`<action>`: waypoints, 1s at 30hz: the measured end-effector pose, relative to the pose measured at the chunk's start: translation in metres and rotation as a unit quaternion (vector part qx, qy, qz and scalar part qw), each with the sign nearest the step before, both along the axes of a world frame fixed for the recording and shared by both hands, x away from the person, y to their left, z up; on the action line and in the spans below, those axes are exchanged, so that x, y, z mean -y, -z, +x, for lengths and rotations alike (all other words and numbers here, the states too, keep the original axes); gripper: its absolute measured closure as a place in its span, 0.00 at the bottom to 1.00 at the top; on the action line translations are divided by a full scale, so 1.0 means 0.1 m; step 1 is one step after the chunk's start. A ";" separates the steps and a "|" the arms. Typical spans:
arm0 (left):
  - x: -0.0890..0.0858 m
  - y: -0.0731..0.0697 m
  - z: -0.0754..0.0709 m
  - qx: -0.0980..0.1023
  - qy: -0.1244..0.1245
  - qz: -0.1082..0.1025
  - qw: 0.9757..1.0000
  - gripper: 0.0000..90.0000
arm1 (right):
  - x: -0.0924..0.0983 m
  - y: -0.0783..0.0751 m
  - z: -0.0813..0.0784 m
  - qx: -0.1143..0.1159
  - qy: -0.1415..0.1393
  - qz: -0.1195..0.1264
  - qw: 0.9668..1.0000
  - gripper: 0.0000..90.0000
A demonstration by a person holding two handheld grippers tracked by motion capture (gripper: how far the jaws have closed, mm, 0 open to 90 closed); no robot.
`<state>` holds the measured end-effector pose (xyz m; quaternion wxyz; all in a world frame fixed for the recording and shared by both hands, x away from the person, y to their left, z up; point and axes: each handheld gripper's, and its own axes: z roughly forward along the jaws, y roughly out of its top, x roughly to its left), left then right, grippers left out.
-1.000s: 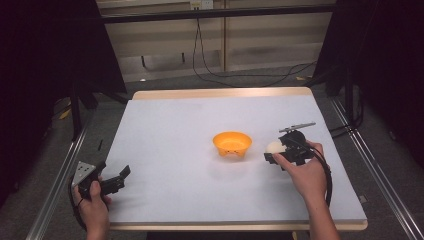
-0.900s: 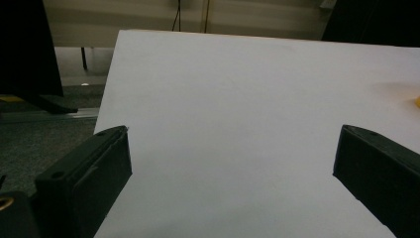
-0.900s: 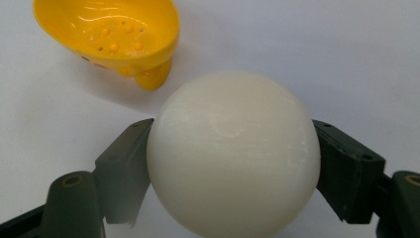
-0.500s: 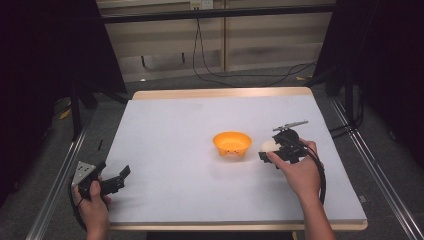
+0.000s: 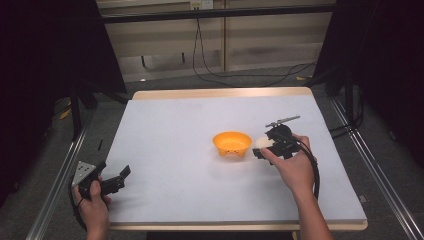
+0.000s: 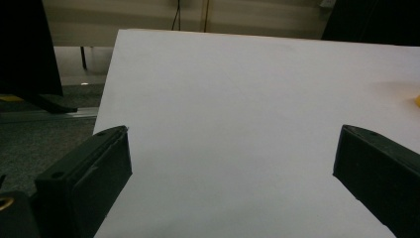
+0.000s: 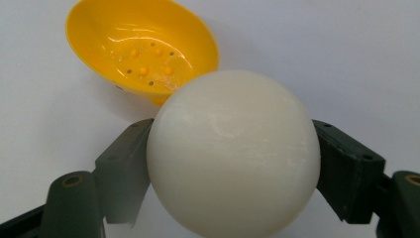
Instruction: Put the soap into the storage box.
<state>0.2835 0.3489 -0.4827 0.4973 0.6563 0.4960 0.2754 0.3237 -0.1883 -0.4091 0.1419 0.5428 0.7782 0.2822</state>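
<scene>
While the ball is this close to the bowl, here's how it looks to me:

Right gripper [image 5: 261, 148]: jaws clamped on the white ball [image 7: 233, 156], one pad pressing each side, held just off the bench [image 5: 170, 130].
Ball location: in the right gripper's jaws, just beside the right rim of the orange bowl [image 5: 231, 144], not over it yet. In the right gripper view the bowl [image 7: 143, 52] sits right behind the ball.
Left gripper [image 5: 112, 182]: jaws wide apart with nothing between them, parked at the near left corner of the bench, well apart from the bowl.
Bowl: small, light-looking plastic, upright, with little bumps and holes in the bottom.
Risk 1: the ball is smooth and round, and the pads only touch it at two spots, so I'd guess a wobble of the hand could let it squirt out and roll off the bench.
Risk 2: coming in too low could clip the rim and shove or tip the bowl, since nothing's holding it down.
Risk 3: letting go from too high might bounce the ball straight back out.
</scene>
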 end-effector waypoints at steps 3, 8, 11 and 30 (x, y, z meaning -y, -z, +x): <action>0.00 0.00 0.00 0.000 0.001 0.001 1.000 0.02 | -0.02 -0.01 0.02 0.000 -0.002 -0.001 1.000 0.26; 0.00 0.00 0.00 0.000 0.001 -0.001 1.000 0.02 | -0.09 -0.05 0.05 0.003 -0.004 0.002 1.000 0.26; 0.00 0.00 0.00 0.000 0.001 -0.002 1.000 0.02 | -0.12 -0.06 0.08 0.001 -0.009 0.001 1.000 0.26; 0.01 0.00 0.00 -0.002 0.002 -0.002 1.000 0.02 | -0.31 -0.12 0.21 0.003 -0.021 0.004 1.000 0.26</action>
